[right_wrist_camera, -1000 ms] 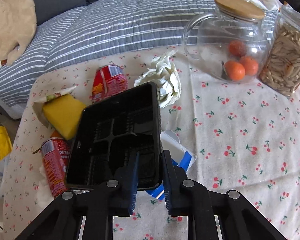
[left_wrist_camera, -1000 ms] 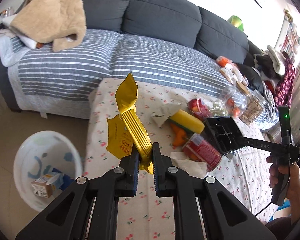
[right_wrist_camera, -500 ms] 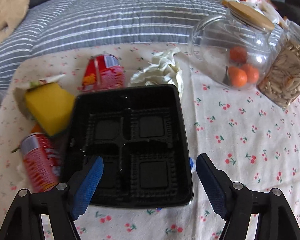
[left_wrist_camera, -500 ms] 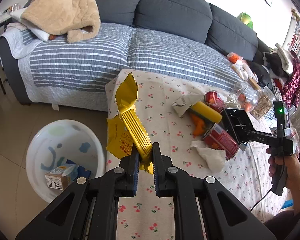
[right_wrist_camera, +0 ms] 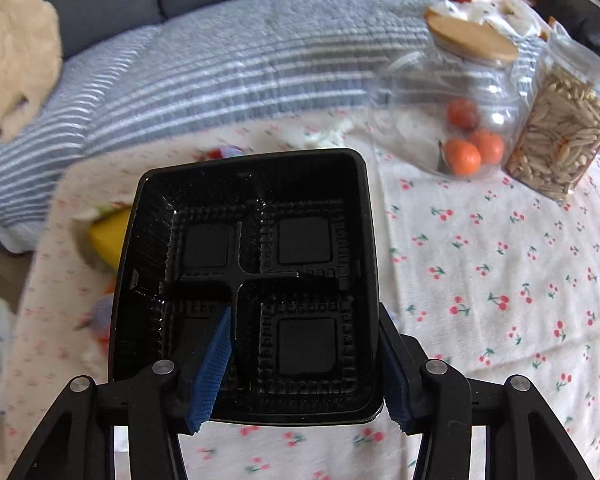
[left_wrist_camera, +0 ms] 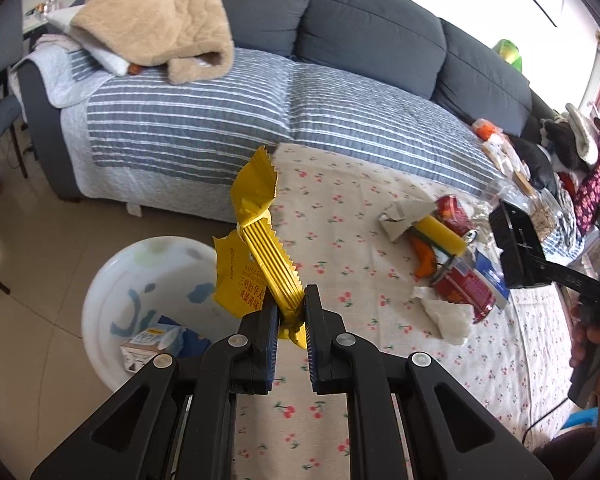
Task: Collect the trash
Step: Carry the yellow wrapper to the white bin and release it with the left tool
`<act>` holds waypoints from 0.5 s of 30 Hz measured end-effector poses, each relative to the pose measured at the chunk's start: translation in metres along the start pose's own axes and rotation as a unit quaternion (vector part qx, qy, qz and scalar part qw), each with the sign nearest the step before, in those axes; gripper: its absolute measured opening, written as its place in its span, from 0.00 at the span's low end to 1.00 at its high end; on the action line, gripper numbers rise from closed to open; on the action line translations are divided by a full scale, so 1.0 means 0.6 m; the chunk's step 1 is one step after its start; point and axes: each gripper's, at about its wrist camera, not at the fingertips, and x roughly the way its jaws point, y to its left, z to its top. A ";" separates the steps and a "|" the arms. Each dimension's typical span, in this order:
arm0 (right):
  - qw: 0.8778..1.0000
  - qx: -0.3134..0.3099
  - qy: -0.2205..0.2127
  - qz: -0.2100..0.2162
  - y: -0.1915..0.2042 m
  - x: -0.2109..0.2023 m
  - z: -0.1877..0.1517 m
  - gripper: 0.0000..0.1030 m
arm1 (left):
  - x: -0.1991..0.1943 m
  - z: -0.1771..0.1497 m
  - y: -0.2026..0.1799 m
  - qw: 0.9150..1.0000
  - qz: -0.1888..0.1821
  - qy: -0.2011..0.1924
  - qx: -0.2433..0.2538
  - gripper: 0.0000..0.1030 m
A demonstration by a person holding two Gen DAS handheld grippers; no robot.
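Observation:
My left gripper [left_wrist_camera: 291,308] is shut on a crumpled yellow wrapper [left_wrist_camera: 260,208], which stands up from the jaws above the table's left edge, beside a white bin [left_wrist_camera: 100,292] on the floor. My right gripper [right_wrist_camera: 304,320] has a black compartment tray [right_wrist_camera: 260,200] between its closing jaws. One finger is inside the tray, the other is against its right wall, and the tray is tilted off the table [left_wrist_camera: 516,240]. On the cherry-print tablecloth [left_wrist_camera: 340,240] lie two red cans [left_wrist_camera: 468,292], a yellow sponge [left_wrist_camera: 440,232] and a crumpled tissue [left_wrist_camera: 444,312].
A small carton [left_wrist_camera: 144,344] lies in the bin. A glass jar of oranges [right_wrist_camera: 460,120] and a jar of seeds [right_wrist_camera: 560,140] stand at the table's far right. The striped sofa [left_wrist_camera: 220,128] runs behind the table. A person's hand [left_wrist_camera: 592,332] holds the right gripper.
The left gripper carried the yellow wrapper leftward, nearer the bin. The right gripper let go of the tray's near rim, opened wide, then closed across the tray and raised it.

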 end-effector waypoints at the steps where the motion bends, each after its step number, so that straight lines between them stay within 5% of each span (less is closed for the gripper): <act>1: 1.000 -0.005 -0.004 0.006 0.010 -0.007 -0.001 0.56 | 0.000 0.000 0.006 1.000 0.004 0.000 -0.002 0.13; 13: 0.995 -0.069 -0.020 0.062 0.137 -0.041 -0.028 0.56 | 0.025 -0.016 0.091 0.998 0.062 0.004 -0.020 0.16; 15: 0.994 -0.084 -0.020 0.065 0.154 -0.040 -0.035 0.57 | 0.026 -0.018 0.107 0.998 0.060 0.008 -0.034 0.25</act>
